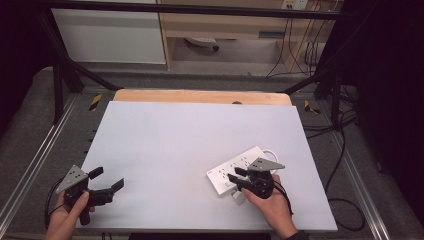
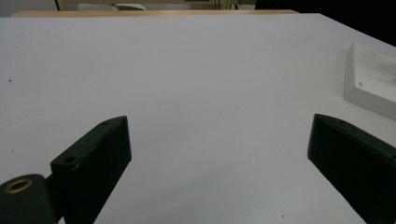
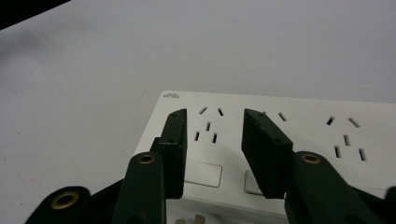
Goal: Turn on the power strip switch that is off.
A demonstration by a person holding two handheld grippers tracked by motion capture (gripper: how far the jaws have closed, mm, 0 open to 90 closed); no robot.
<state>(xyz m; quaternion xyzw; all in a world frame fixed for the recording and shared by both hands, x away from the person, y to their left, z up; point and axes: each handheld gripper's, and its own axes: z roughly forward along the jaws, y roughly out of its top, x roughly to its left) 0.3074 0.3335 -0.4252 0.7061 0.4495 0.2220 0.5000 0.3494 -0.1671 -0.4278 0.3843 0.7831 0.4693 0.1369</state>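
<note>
Right gripper (image 3: 212, 116): jaws parted to a narrow gap, pinching nothing, poised just above the end socket group of the white power strip (image 3: 303, 130). Through the gap, sockets in plain sight, with a flat white switch (image 3: 203, 175) just below the left jaw. Likely step: settling onto the strip's near end to grip or press it. To do that well: keep the jaws square to the strip's face, come down slowly, choose the switch or the body before closing, and avoid skidding the light casing across the smooth table (image 1: 190, 135).

Farther out, left gripper (image 1: 107, 178): spread wide, holding nothing, parked near the table's front left corner, well apart from the strip. Could steady the far end if the strip slides.

From the high view: strip (image 1: 235, 165) lying at a slant in the right front part of the table, white cord (image 1: 271, 151) looping off its far end, small white piece (image 1: 238, 196) just beside the near end under the right gripper (image 1: 235, 174). From the right gripper view: socket slots, printed mark, and two brass prongs (image 3: 189, 219) at the bottom edge, too cut off to identify. From the left gripper view: wide gap of the left gripper (image 2: 219, 121), bare table beyond, and one corner of the strip (image 2: 373, 84) showing its thick side wall.
</note>
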